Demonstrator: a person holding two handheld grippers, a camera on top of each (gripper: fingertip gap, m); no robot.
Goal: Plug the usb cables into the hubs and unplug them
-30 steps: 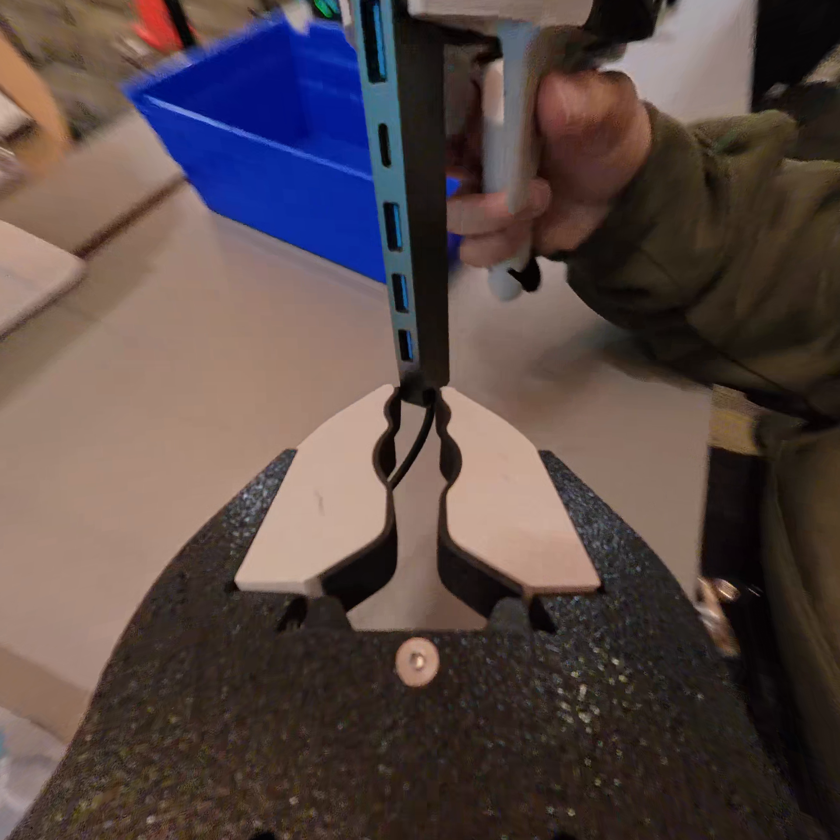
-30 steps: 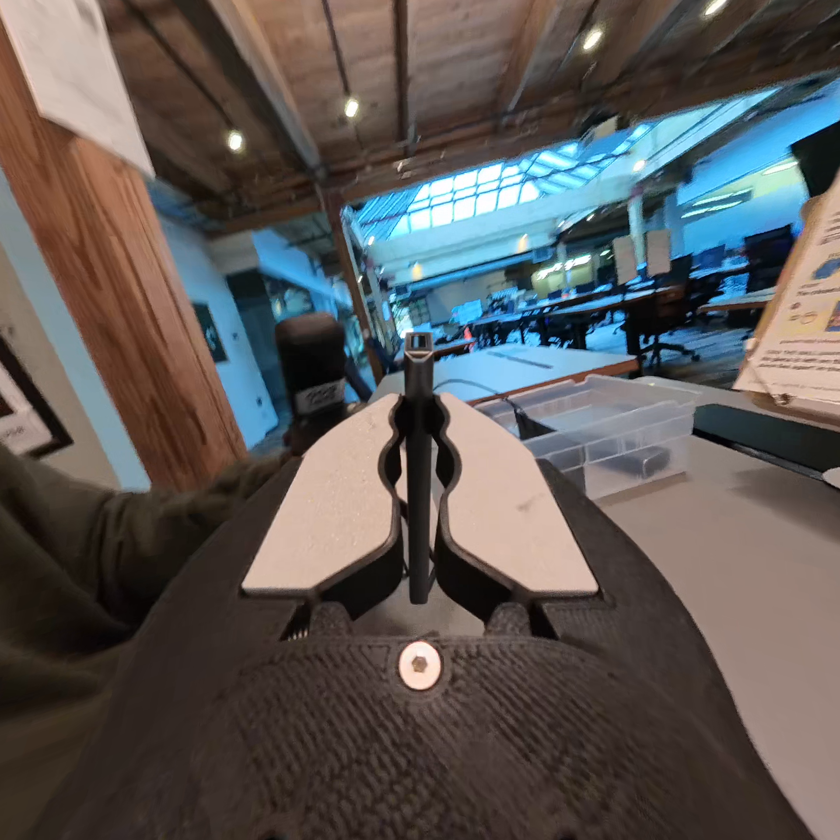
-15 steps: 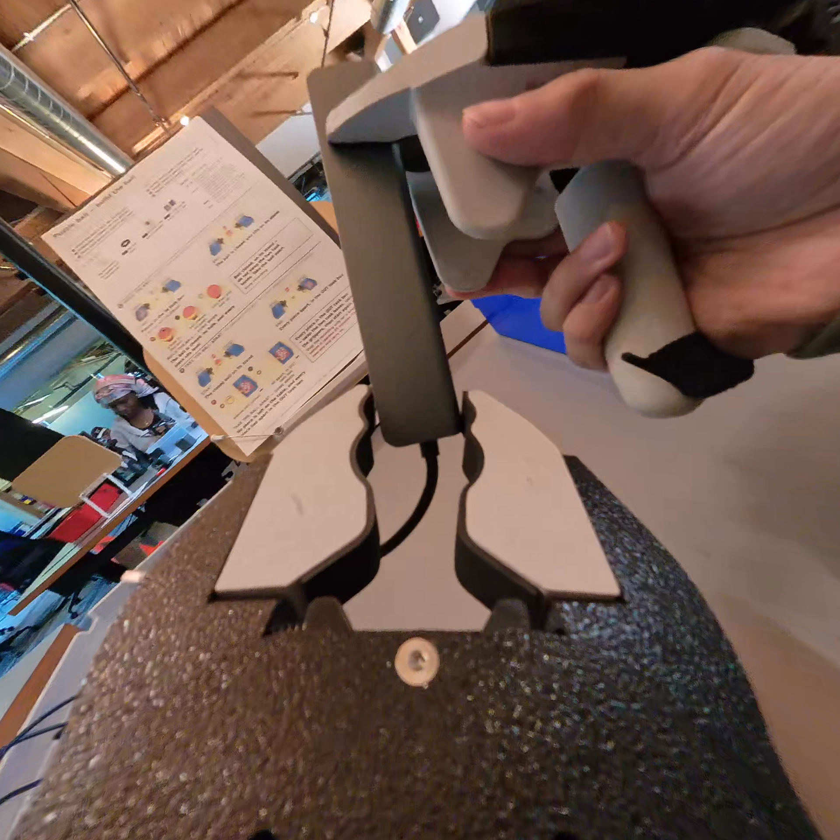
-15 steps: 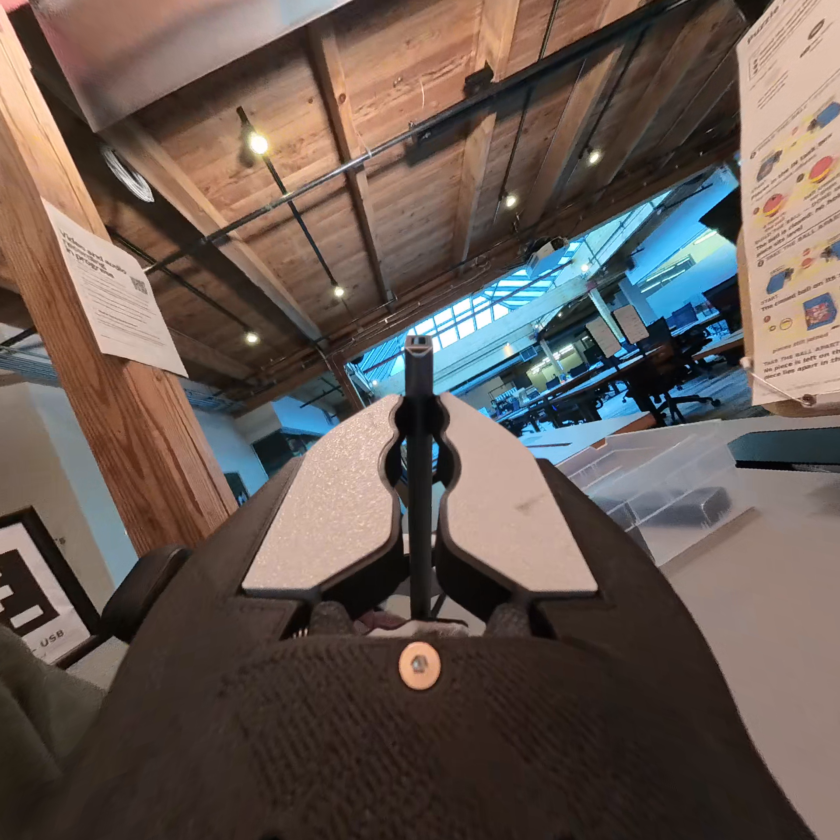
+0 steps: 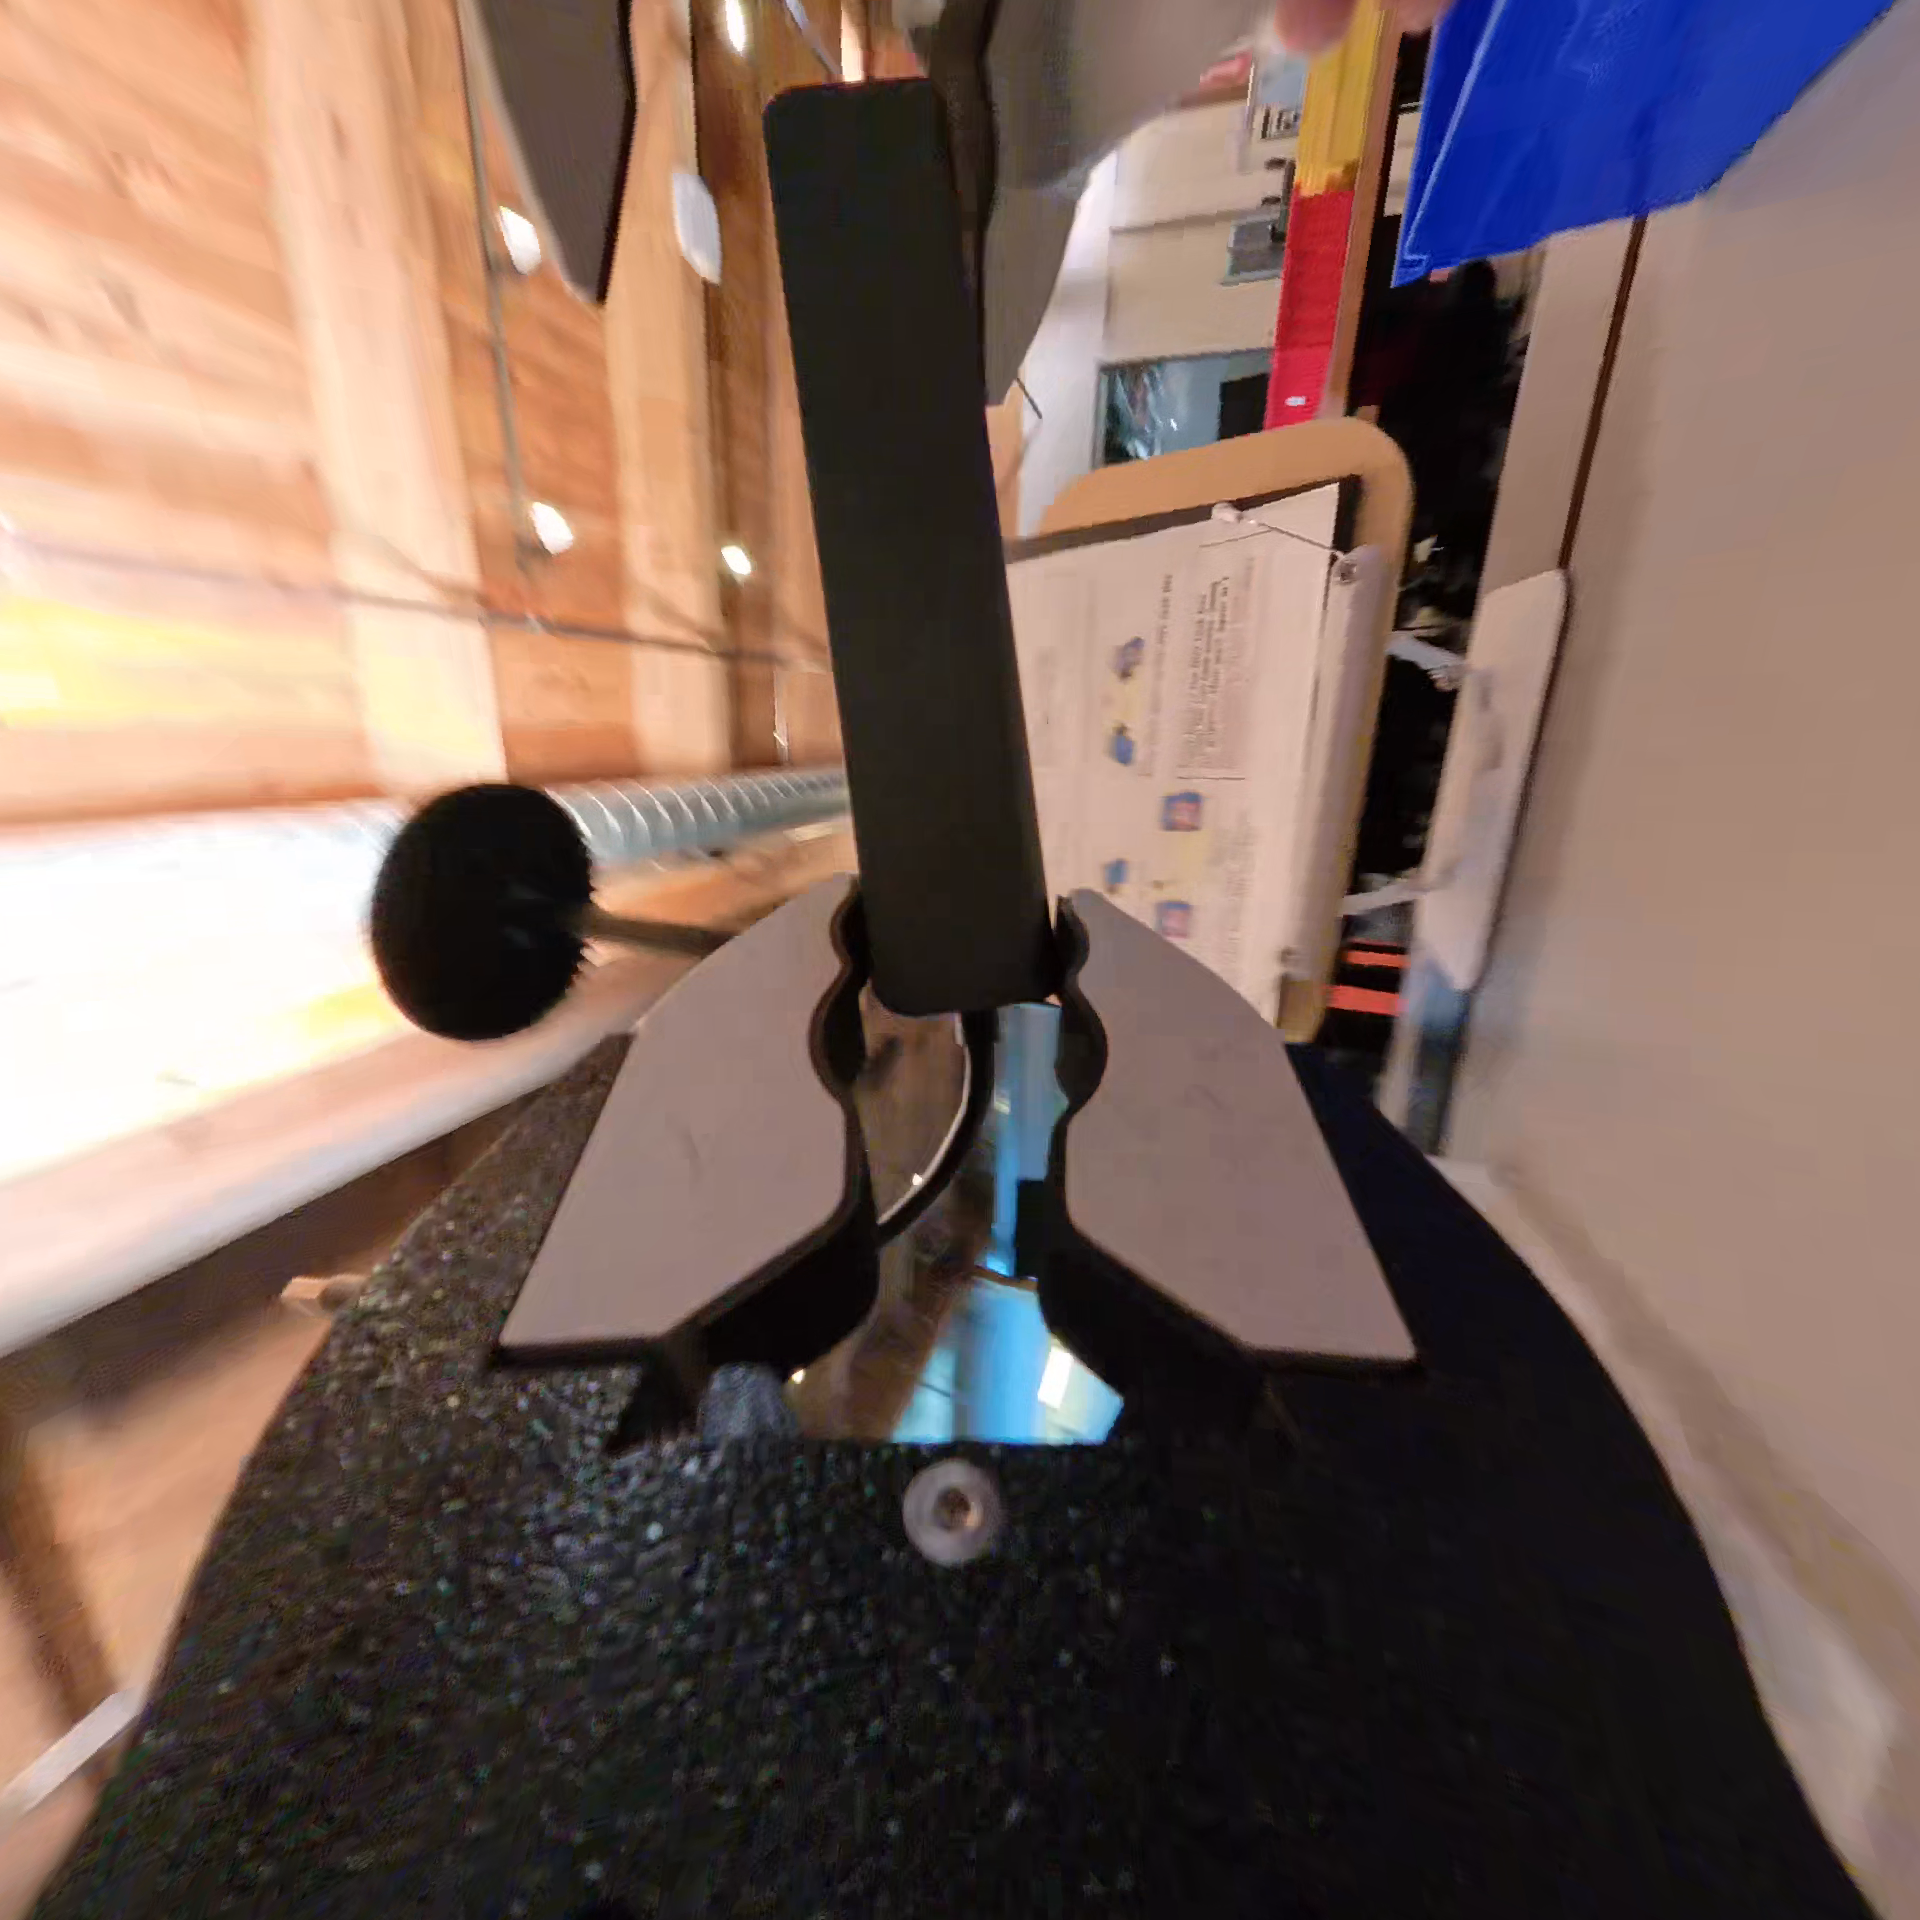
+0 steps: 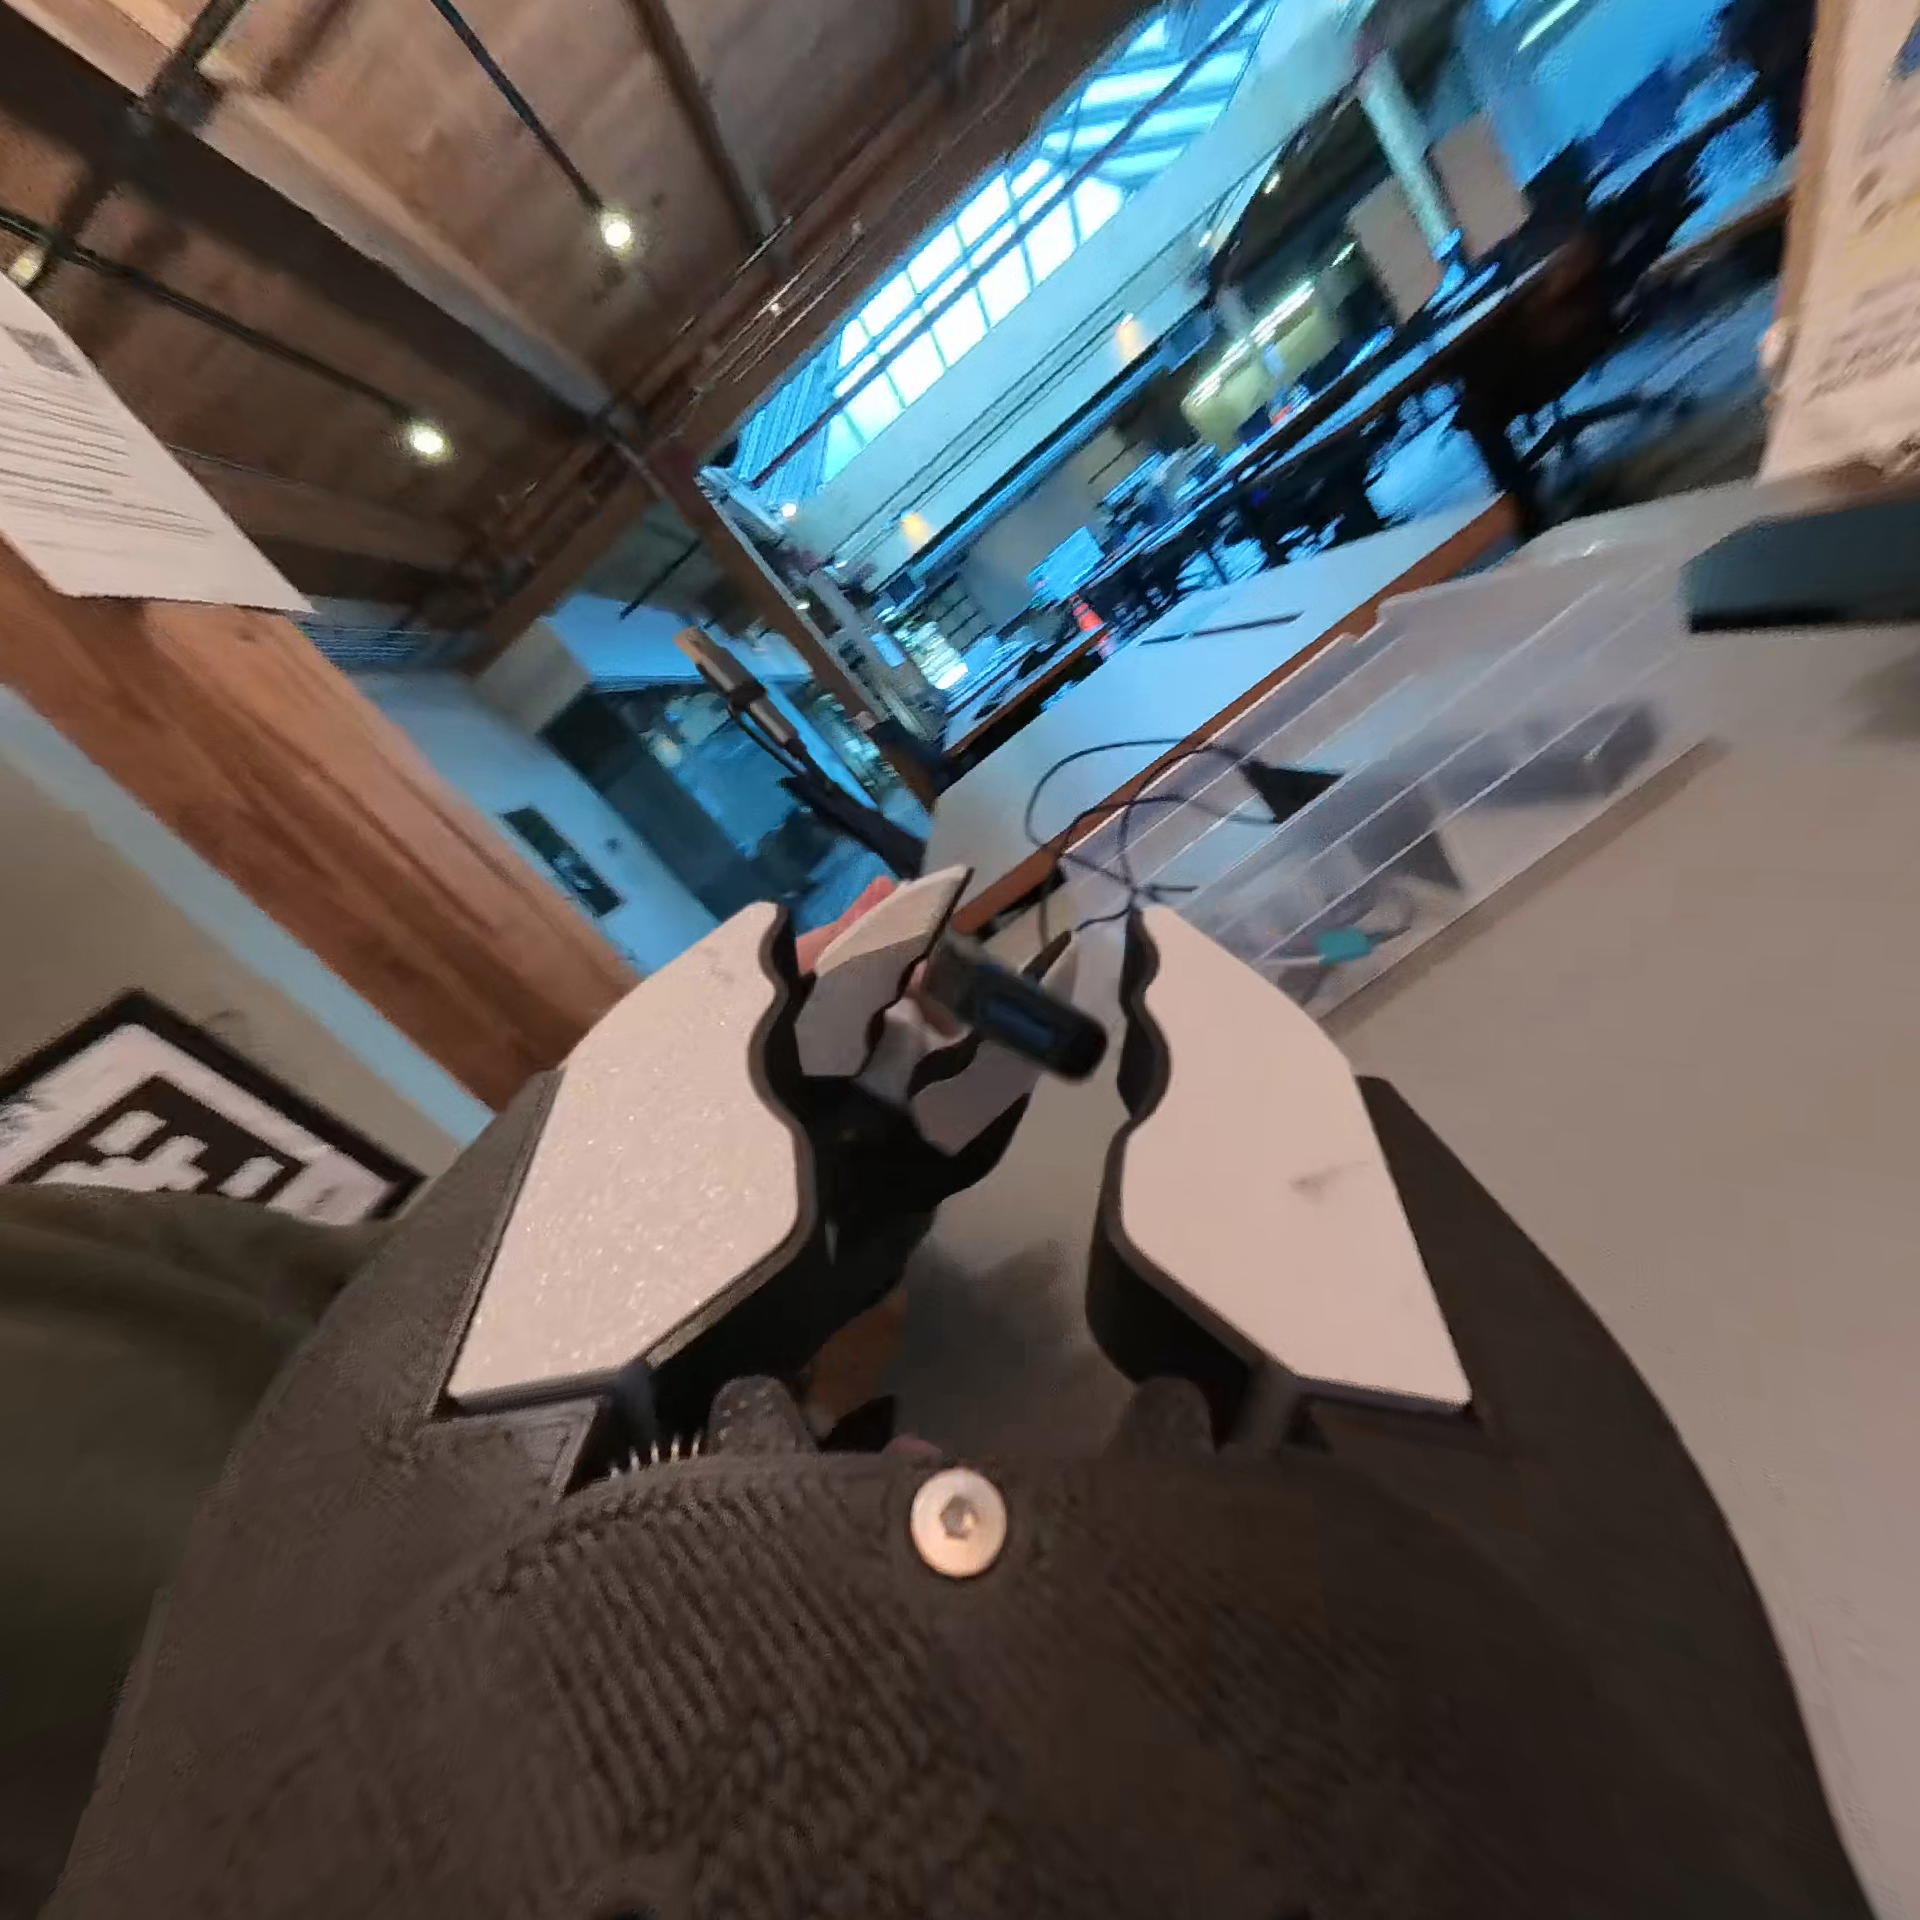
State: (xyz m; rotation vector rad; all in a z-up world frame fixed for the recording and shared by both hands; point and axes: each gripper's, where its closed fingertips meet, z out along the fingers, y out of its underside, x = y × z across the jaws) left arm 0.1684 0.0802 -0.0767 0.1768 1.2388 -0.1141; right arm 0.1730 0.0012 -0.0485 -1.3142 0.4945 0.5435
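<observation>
The right hand-held gripper (image 6: 951,971) gapes empty; beyond it the left hand-held gripper (image 6: 961,951) clamps a dark hub (image 6: 1013,1013) above the surface (image 6: 1662,1039).

Each hand-held gripper (image 5: 951,940) has pale grey wavy-edged fingers (image 6: 644,1174), a speckled black body, one silver screw (image 6: 957,1522).

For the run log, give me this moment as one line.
left gripper: shut on hub | right gripper: open, empty | hub's cable trailing toward clear organizer

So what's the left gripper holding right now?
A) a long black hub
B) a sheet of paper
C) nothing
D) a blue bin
A: the left gripper is shut on one end of the long black hub, which sticks out straight ahead between its fingers.
</observation>
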